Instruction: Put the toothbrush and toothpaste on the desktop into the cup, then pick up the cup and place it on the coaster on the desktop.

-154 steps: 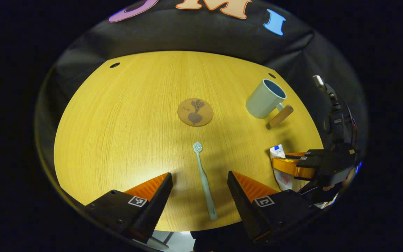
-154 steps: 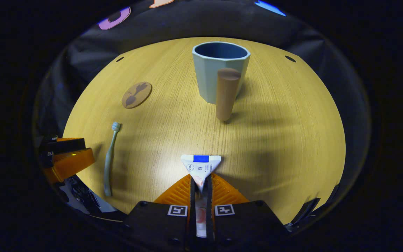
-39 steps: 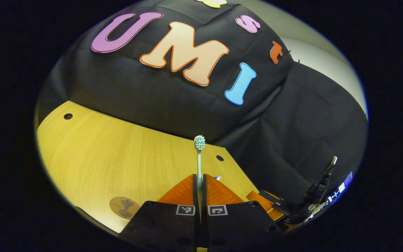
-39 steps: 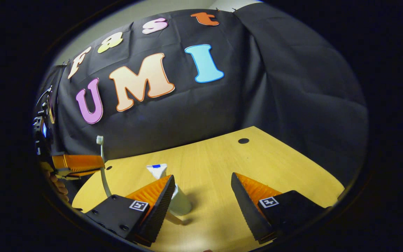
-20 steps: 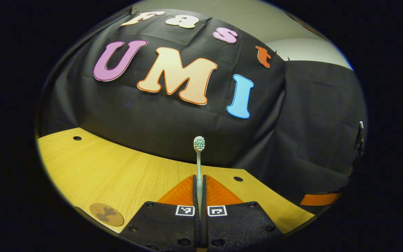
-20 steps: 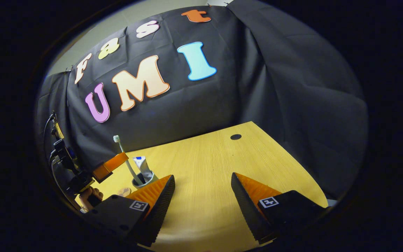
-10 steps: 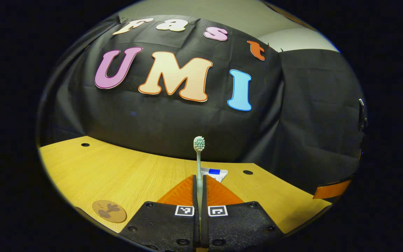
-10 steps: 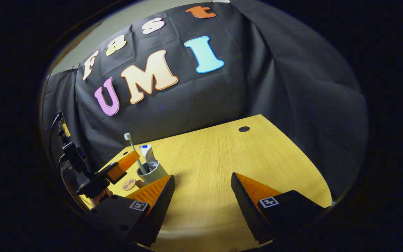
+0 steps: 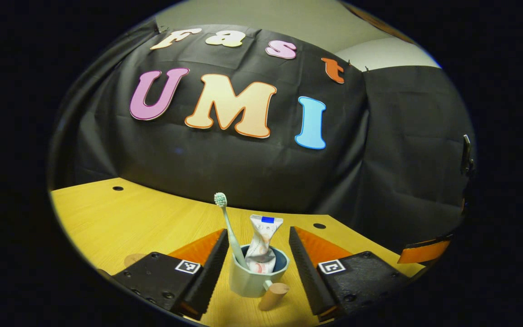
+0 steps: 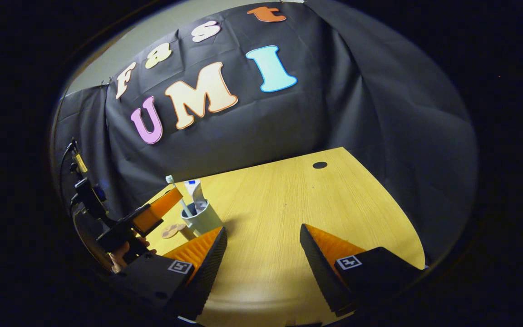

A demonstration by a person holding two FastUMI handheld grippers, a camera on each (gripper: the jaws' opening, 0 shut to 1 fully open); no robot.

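Observation:
A pale green cup point(image 9: 253, 280) with a wooden handle point(image 9: 273, 295) stands on the table in the left gripper view. In it stand the toothbrush point(image 9: 226, 225), leaning left, and the crumpled toothpaste tube point(image 9: 261, 243). My left gripper point(image 9: 258, 231) is open, one finger on each side of the cup and apart from it. Only an edge of the round cork coaster point(image 9: 132, 260) peeks out by the left finger. The right gripper view has the cup point(image 10: 202, 220) far left with the left gripper point(image 10: 164, 204) at it and the coaster point(image 10: 173, 230) beside it. My right gripper point(image 10: 261, 236) is open over bare table.
The wooden table point(image 10: 288, 204) has a cable hole point(image 10: 319, 165) near its far right corner and black cloth walls close behind. A hand point(image 10: 123, 256) holds the left gripper. One finger of the right gripper point(image 9: 422, 252) shows at the right edge.
My left gripper has opened and let go of the toothbrush, which now stands in the cup beside the toothpaste. The right gripper stays open and has barely moved.

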